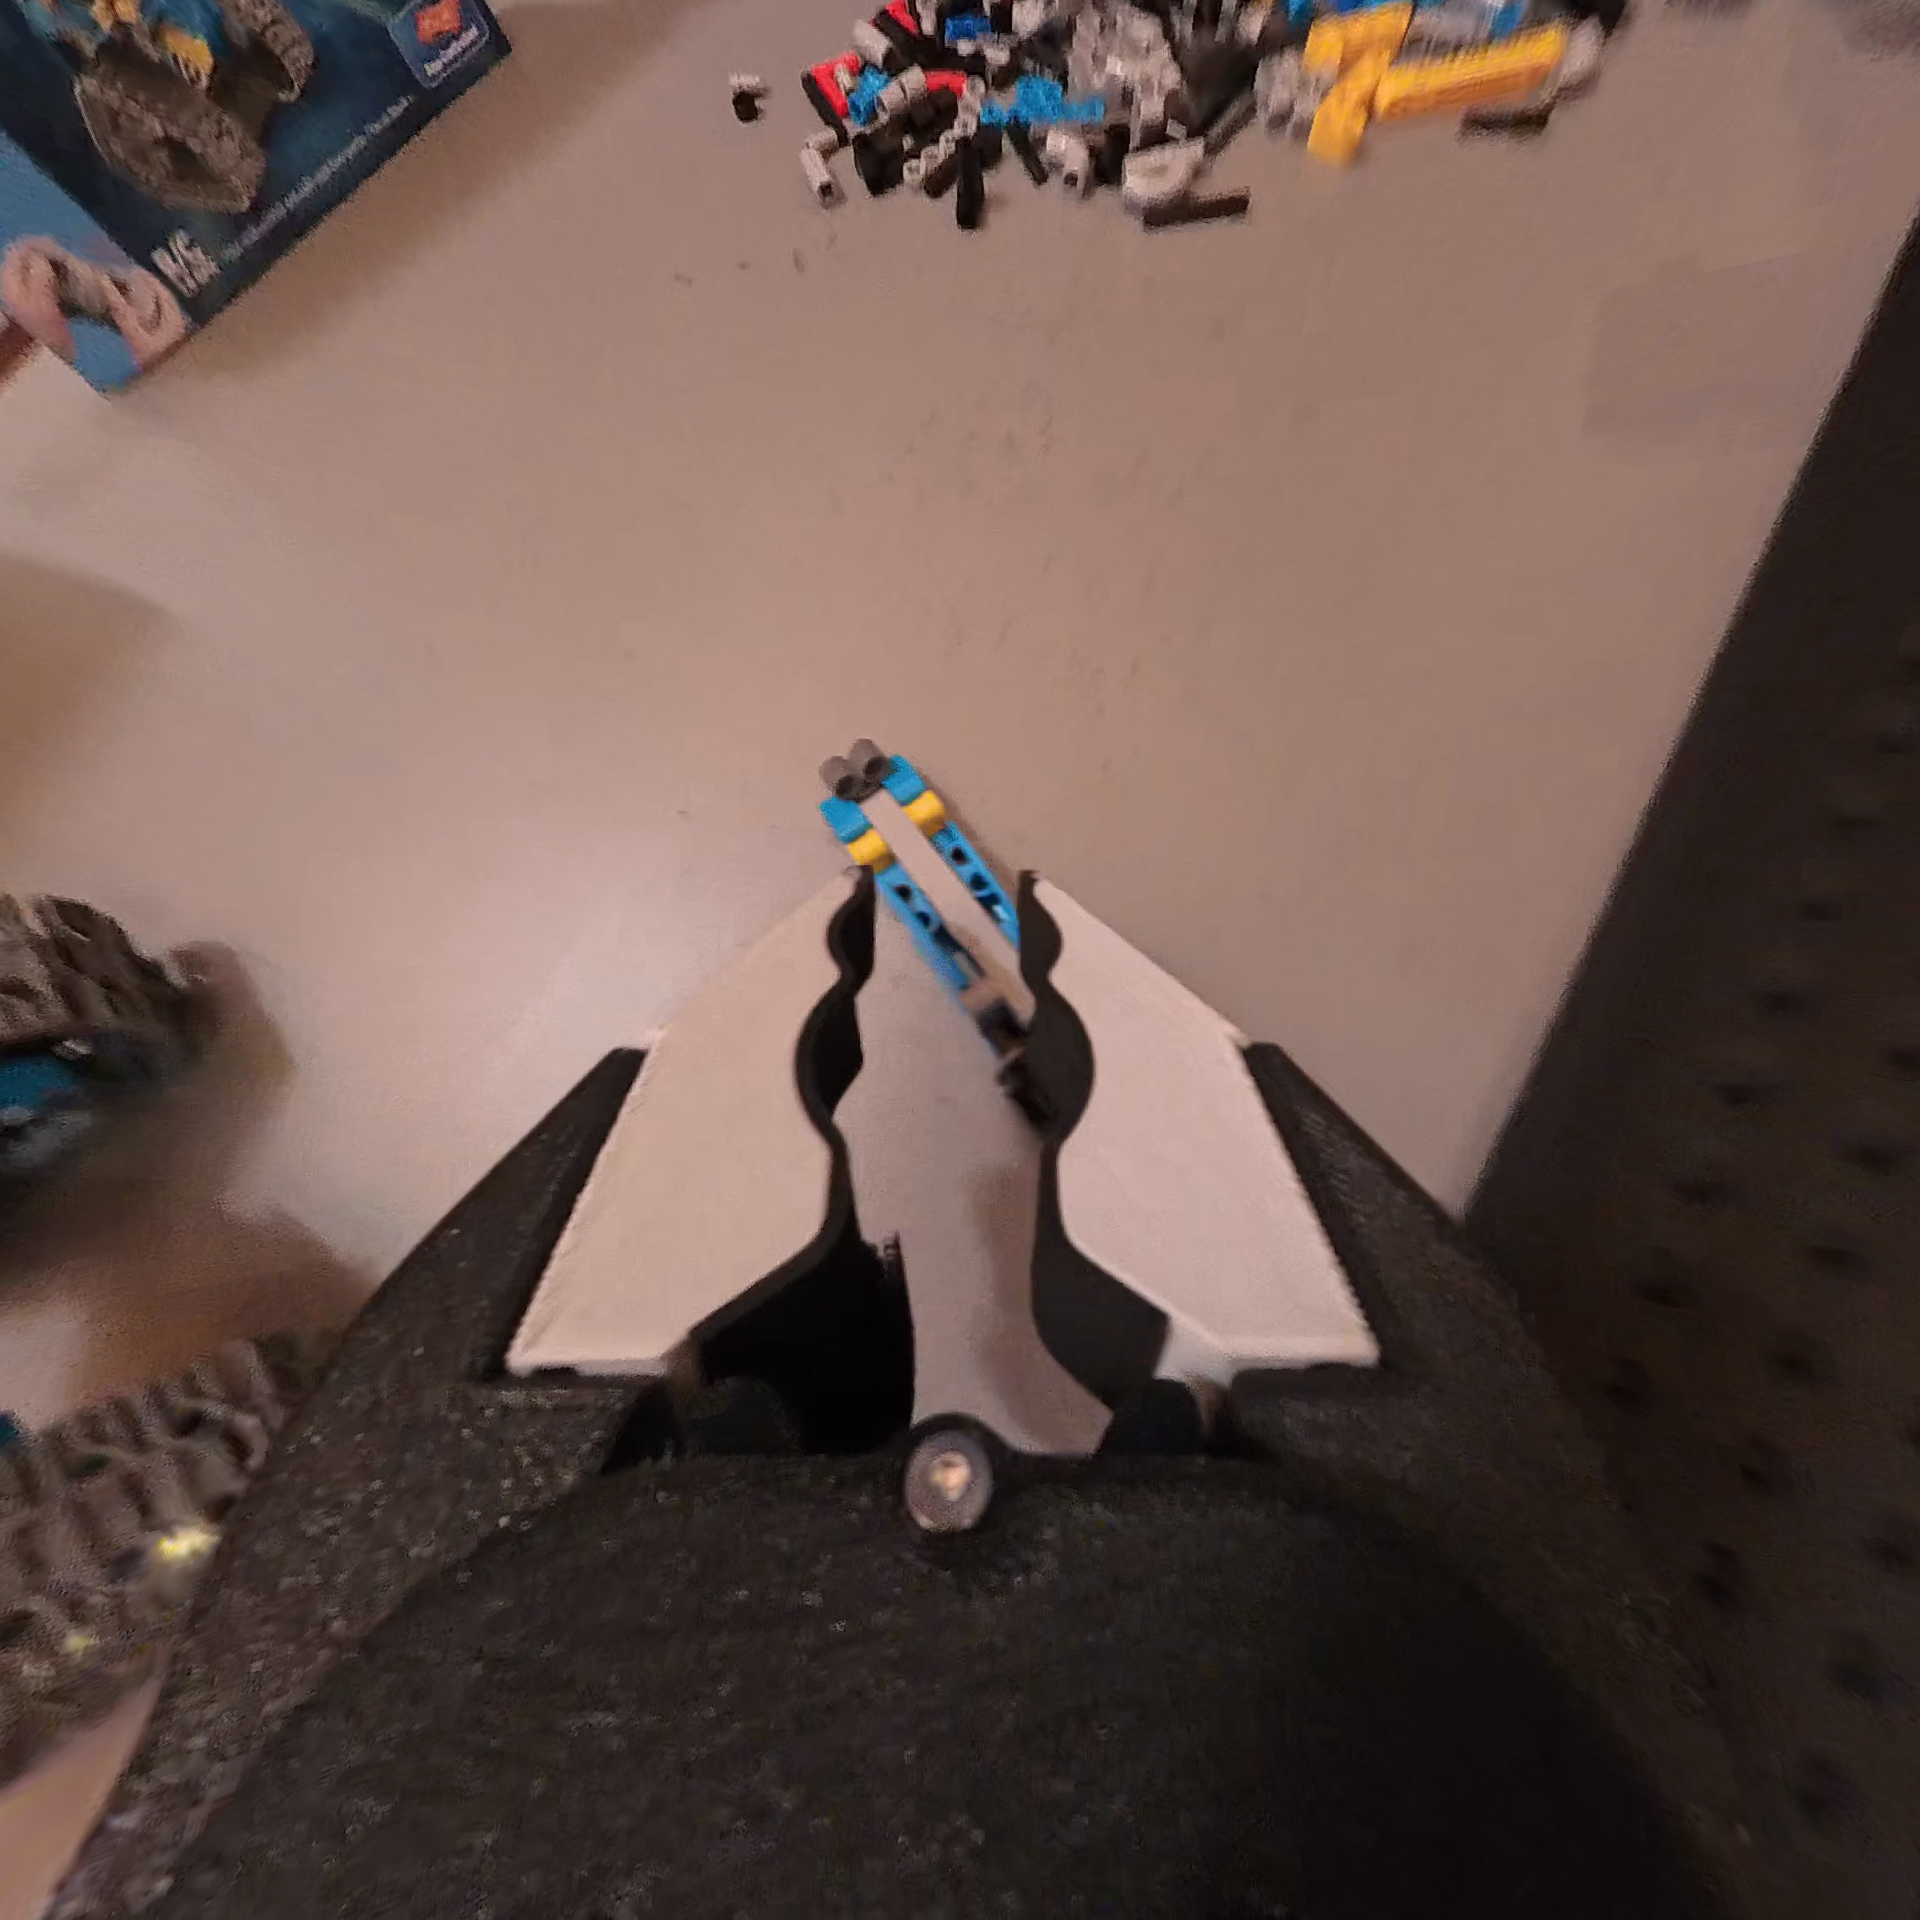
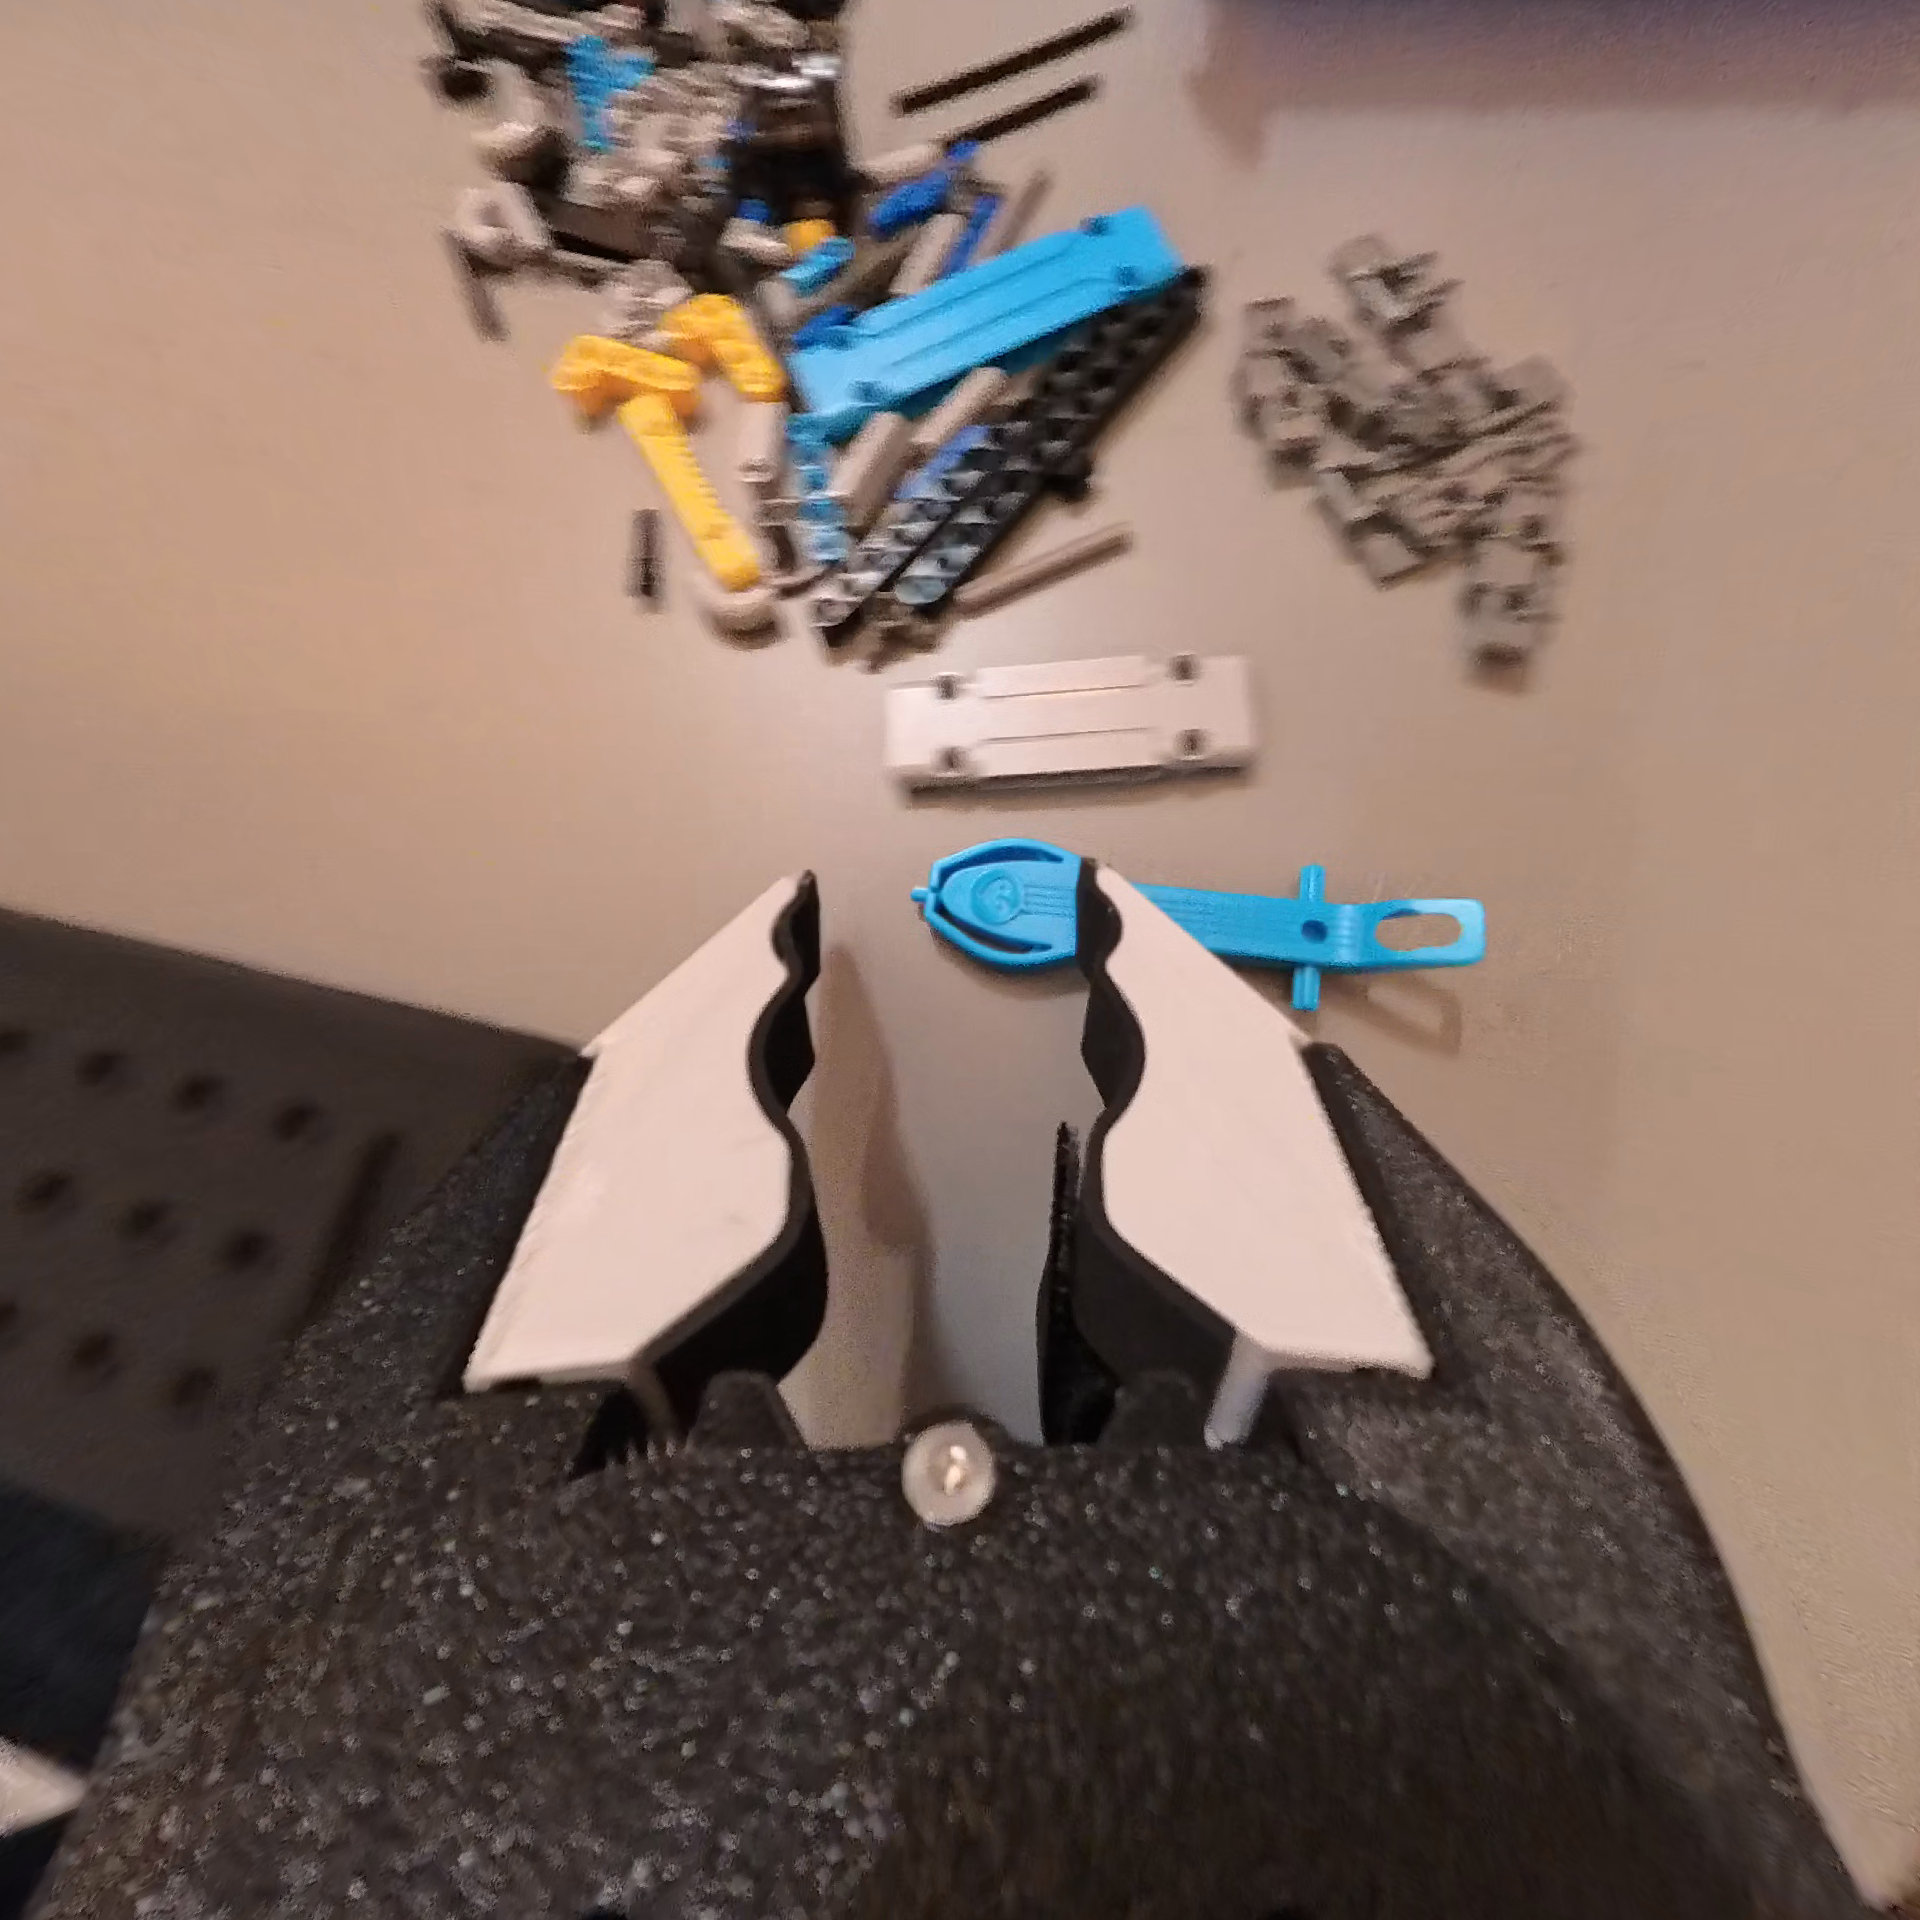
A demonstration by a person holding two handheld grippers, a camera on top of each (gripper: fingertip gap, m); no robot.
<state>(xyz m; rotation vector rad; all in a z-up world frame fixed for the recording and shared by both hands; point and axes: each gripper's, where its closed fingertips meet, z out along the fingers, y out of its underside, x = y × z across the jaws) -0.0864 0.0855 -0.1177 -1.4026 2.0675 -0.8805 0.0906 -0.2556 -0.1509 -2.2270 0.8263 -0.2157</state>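
At the centre of the left wrist view, the left gripper [image 1: 943, 883] was clenched on a small blue frame [image 1: 914, 862] with yellow and grey connectors, its far end jutting past the fingertips over the beige table [image 1: 1247, 520]. A pile of loose bricks [image 1: 1143, 94] lay along the top edge, a printed box [image 1: 208, 156] at upper left. In the right wrist view, the right gripper [image 2: 951, 883] hung released, empty; a blue separator tool [image 2: 1226, 920] lay partly behind its right fingertip, a grey panel [image 2: 1070, 722] beyond.

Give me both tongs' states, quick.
Left tongs: shut on the blue beam assembly.
Right tongs: open, empty, above the blue brick separator tool.
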